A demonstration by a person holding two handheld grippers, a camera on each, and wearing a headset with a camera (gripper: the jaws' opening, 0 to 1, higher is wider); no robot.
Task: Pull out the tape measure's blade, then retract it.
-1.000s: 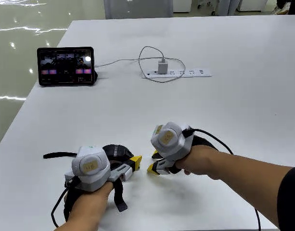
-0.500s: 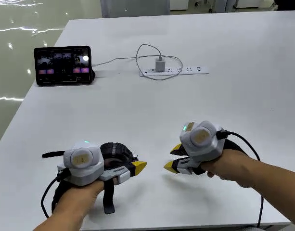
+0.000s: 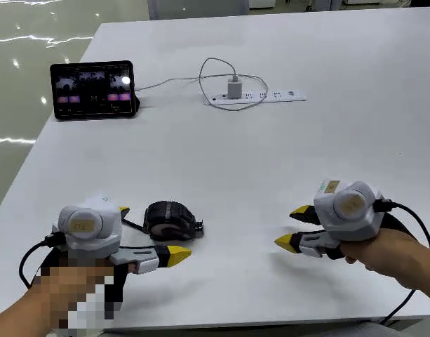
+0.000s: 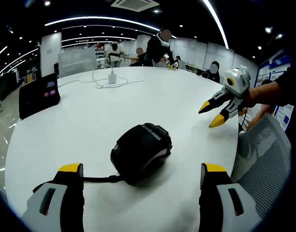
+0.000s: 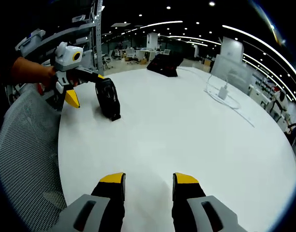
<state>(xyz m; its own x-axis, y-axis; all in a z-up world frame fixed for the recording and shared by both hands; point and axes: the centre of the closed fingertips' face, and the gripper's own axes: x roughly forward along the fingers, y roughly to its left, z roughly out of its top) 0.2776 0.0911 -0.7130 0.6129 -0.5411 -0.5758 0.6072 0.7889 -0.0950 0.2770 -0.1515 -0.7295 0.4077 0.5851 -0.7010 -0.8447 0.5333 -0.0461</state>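
Vs a sec ago: both grippers were bunched at the tape measure, L one clamped on the case. Now the left gripper has let go and backed off, and the right gripper has swung well away to the R. No blade showing out of the case, so prob retracted already and the task looks about done. Case sits on the table, just ahead of the L jaws and btwn their lines, not touching. L jaws wide apart, R jaws partly apart, both empty. Black strap trails toward the L jaw
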